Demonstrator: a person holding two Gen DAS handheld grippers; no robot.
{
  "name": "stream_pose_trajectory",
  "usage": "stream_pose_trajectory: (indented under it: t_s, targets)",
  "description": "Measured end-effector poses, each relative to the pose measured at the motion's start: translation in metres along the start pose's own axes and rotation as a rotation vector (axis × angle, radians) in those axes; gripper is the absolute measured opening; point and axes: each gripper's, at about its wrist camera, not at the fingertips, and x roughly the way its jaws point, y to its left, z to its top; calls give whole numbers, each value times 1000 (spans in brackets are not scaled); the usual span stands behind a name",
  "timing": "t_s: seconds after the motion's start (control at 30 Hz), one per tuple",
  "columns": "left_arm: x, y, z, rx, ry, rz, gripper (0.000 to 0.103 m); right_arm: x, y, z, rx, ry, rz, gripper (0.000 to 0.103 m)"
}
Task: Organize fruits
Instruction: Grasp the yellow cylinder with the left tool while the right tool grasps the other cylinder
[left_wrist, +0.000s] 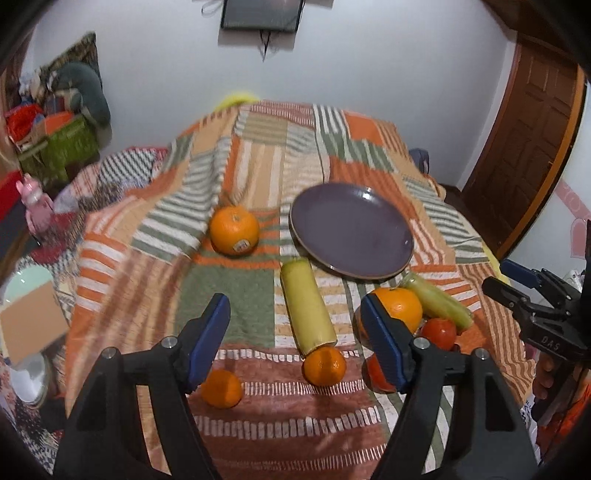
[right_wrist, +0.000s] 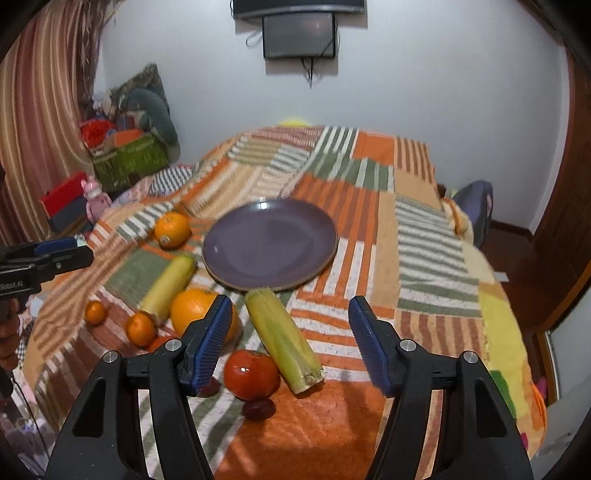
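Two large oranges (right_wrist: 172, 229), two mandarins (right_wrist: 140, 329), two tomatoes (right_wrist: 251, 374), two corn cobs (right_wrist: 283, 340), one plate (right_wrist: 270, 243)

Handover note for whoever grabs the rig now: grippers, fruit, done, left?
Left gripper: open, holding nothing, above the small oranges.
Right gripper: open, holding nothing, above the tomato and nearer corn cob.
Plate: nothing on it.
On the blanket: two big oranges, two small ones, two corn cobs, all beside the plate.
Done: nothing visibly. Left: all of the sorting.

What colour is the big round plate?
The plate is dark purple with a thin brown rim, clearest in the right wrist view.
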Motion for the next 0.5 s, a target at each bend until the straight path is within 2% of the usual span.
stream_pose_trajectory:
  t_s: [0.13,0.33,0.5]
  targets:
    - [29,-1,0,4,66,-8,73,22,-6,-4,-6,70,15,62]
    - [64,-7,0,37,129,5,66,50,-13,-4,20,159,83,62]
    - [91,-1,4,1,203,-28,43,67,-11,-2,-3,212,124,61]
